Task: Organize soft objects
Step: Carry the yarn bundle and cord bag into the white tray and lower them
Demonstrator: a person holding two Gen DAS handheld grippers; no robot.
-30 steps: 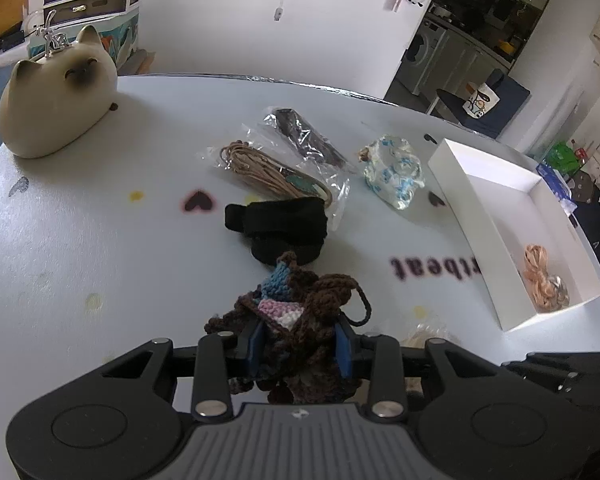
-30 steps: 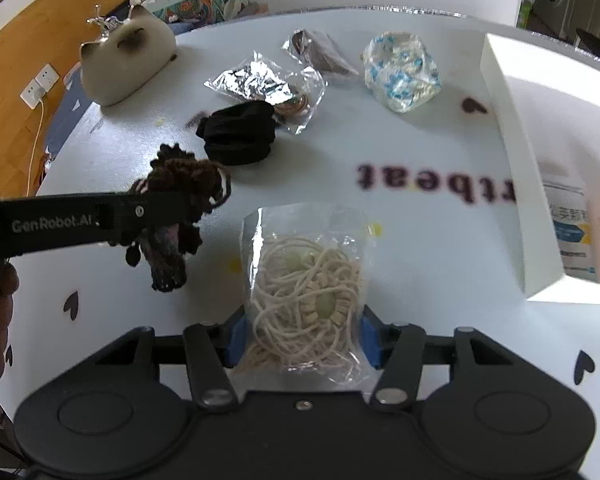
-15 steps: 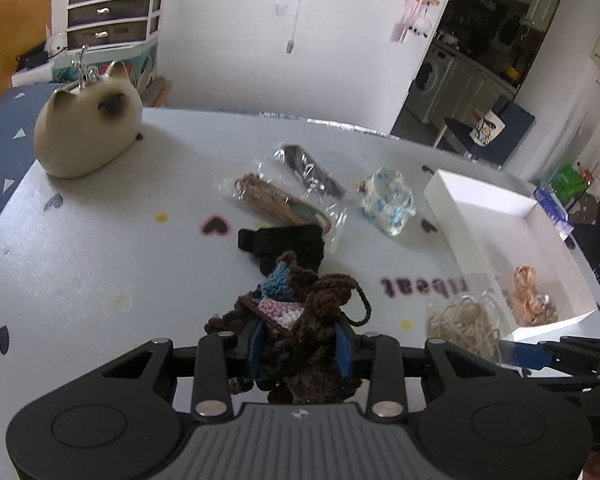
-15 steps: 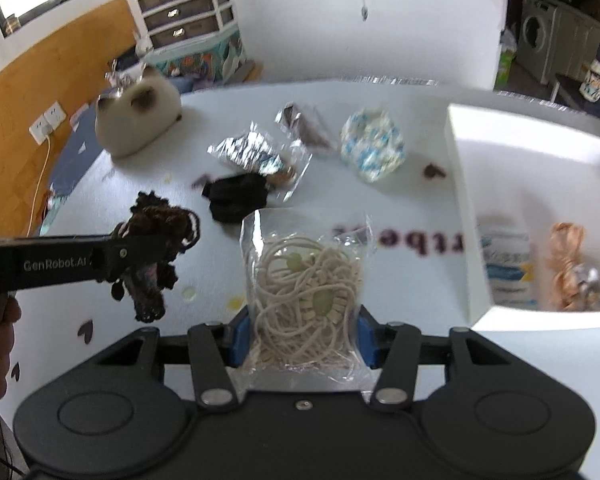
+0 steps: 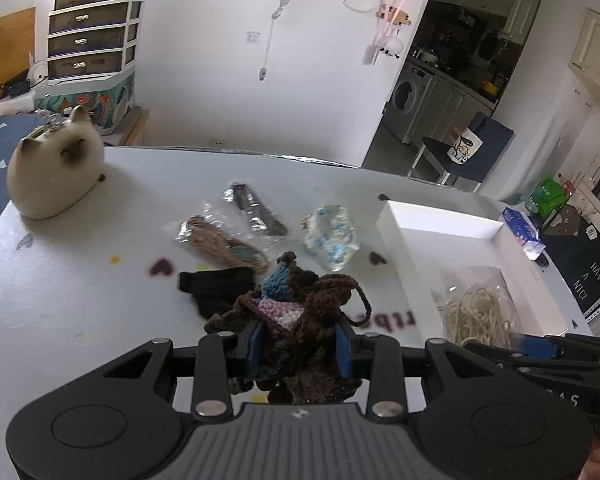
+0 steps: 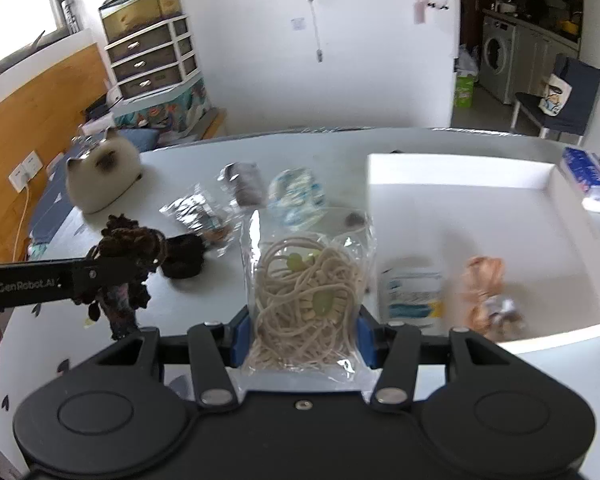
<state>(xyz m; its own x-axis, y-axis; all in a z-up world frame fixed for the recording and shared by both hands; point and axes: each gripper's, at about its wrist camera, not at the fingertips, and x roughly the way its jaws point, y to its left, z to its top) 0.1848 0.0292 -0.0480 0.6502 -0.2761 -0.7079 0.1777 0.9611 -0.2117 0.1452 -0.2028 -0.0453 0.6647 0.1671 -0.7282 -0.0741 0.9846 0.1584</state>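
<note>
Left gripper (image 5: 298,344) pinches a crochet bundle (image 5: 300,312) at lower centre; right gripper (image 6: 304,338) clamps a bag of cord (image 6: 306,292), white box (image 6: 456,168) at right; slippery plastic could slide free.

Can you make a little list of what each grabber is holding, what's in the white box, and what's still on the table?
left gripper: shut on brown crochet bundle, lifted off the table
right gripper: shut on clear bag of beige cord, lifted
white box: peach fabric piece and a blue-and-white packet
white table: black fabric, three clear packets, cat figure
</note>
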